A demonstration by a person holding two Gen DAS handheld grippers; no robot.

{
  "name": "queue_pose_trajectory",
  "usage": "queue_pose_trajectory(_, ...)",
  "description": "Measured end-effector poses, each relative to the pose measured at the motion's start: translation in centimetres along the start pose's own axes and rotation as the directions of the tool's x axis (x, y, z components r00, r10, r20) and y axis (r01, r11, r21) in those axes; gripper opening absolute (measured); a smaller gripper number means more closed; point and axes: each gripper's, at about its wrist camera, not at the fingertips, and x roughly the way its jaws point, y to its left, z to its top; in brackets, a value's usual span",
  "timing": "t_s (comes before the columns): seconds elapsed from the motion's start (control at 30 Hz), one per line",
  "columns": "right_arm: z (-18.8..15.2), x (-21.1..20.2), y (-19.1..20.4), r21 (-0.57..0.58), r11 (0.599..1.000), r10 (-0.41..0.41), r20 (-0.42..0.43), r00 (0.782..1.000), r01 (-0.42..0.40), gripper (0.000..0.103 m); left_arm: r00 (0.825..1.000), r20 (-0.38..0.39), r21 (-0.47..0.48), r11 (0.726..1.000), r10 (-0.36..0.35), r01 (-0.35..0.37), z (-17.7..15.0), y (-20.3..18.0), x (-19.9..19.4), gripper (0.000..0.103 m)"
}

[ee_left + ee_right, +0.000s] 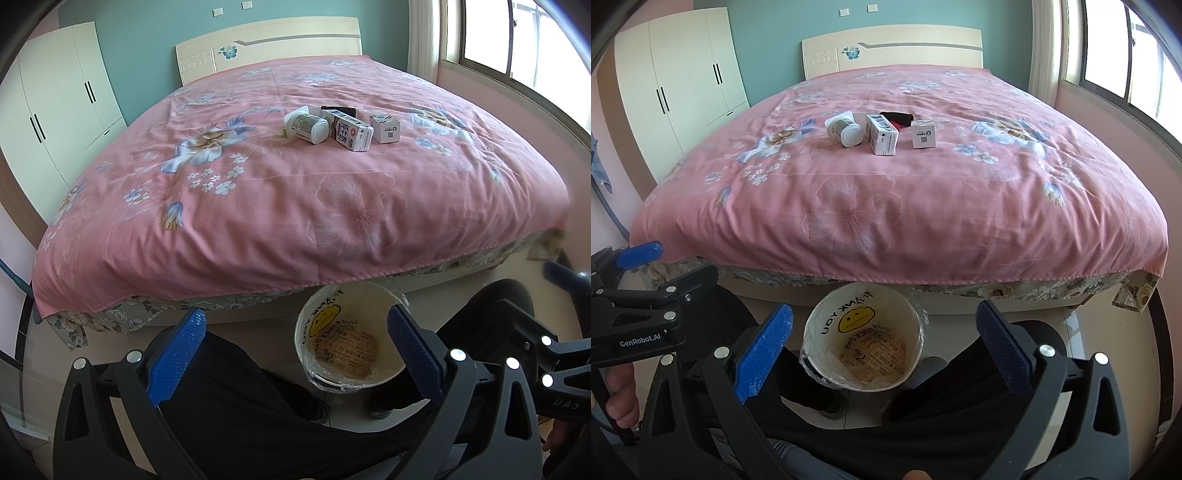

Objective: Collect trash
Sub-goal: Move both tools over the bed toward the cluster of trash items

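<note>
On the pink bedspread [295,192] lie a white bottle [308,126] on its side, a milk carton [351,132], a small white box [385,128] and a black item [341,110] behind them. They also show in the right wrist view: bottle [845,129], carton [882,133], box [923,134], black item [897,118]. A bin lined with a smiley bag [351,336] [862,338] stands on the floor at the bed's foot. My left gripper [295,354] and right gripper [882,350] are open and empty, held low above the bin, far from the trash.
A white wardrobe [55,99] stands left of the bed. A window [517,40] is on the right wall. The person's dark trouser legs [229,398] and shoes flank the bin. The left gripper's body [635,314] shows at the right view's left edge.
</note>
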Motion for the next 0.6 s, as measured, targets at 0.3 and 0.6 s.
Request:
queue_pose_trajectory(0.3,0.5,0.1,-0.3,0.002,1.000,-0.003,0.009,1.000,0.003,0.097,1.000,-0.010,-0.002,1.000,0.006,-0.006,-0.2,0.3,0.6,0.100)
queue_pose_trajectory(0.6,2.4,1.0,-2.1,0.026,0.998,0.060,0.041,0.997,-0.061,0.097,1.000,-0.020,-0.030,0.999,-0.019,0.018,1.4,1.0,2.7,0.100)
